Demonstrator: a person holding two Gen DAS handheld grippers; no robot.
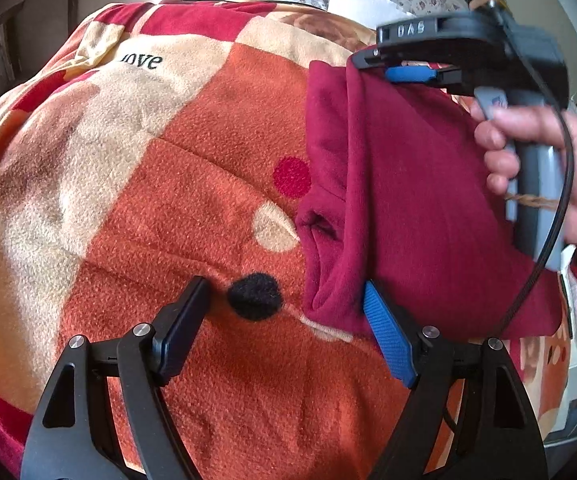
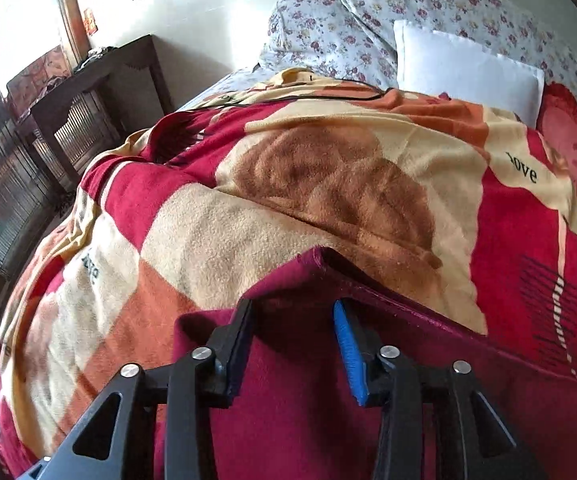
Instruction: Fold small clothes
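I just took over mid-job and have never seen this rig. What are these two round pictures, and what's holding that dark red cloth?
No robot here: a person holds hand tongs, each carrying a fisheye camera. The left view shows the open left tongs over the orange, red and cream fleece blanket, and the right hand holding the other tool. The right view looks along the right tongs, which sit partly open above the dark red knit garment. Whether they pinch it is unclear.

Legible: "DAS" on right gripper body; "love" on blanket cream patch (first letter partly hidden in left view).
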